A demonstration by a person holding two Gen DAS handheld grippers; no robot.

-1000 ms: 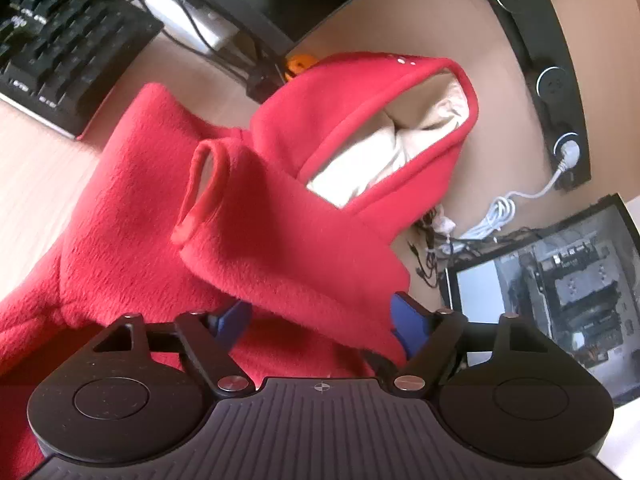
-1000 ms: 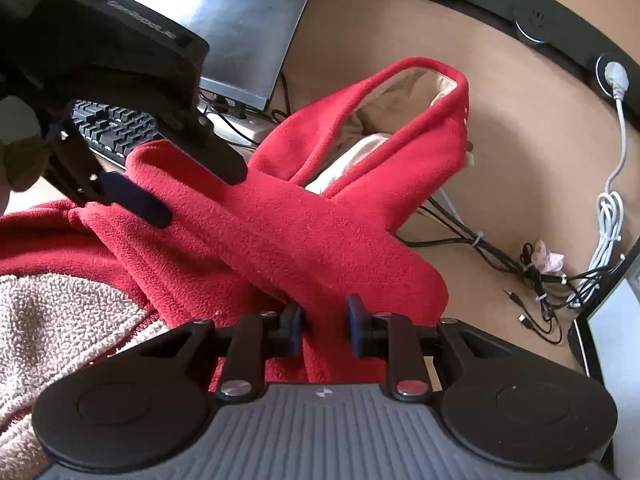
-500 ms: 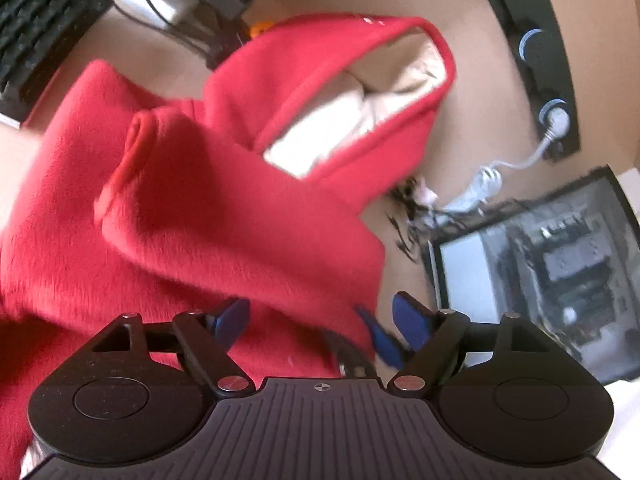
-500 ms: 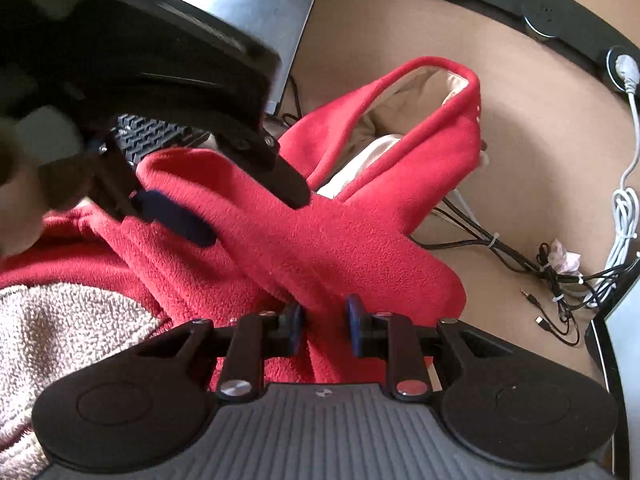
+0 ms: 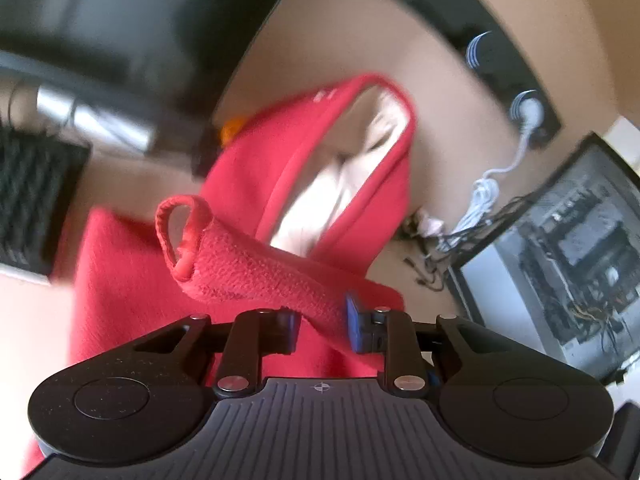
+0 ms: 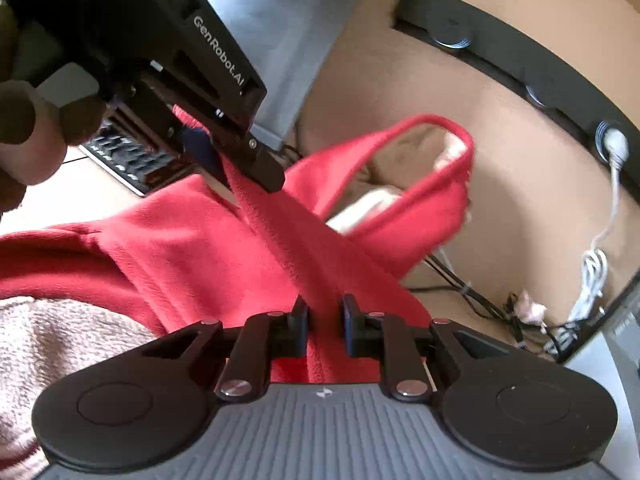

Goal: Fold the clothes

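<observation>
The red hooded garment lies on the bench, with its hood at the far side, open and showing a cream lining. One sleeve is lifted off the body of the garment and is stretched between the two tools. The right gripper has its jaws closed on the sleeve near its shoulder end. The left gripper has its jaws drawn in on the same sleeve closer to the cuff, which hangs free as a loop past the jaws. In the right wrist view the left gripper is seen above the garment, pinching the red fabric, with the person's hand behind it.

I judge that the sleeve is being carried across the body to make a fold. The risk is that the thick fleece slips out, because the left jaws seem to hold only a bunched edge. If both hands pull apart too much, the whole garment may drag toward the cables at the right or the keyboard at the left, and the hood may collapse out of shape. The left view is blurred, so the exact depth of that grip is not certain.
</observation>
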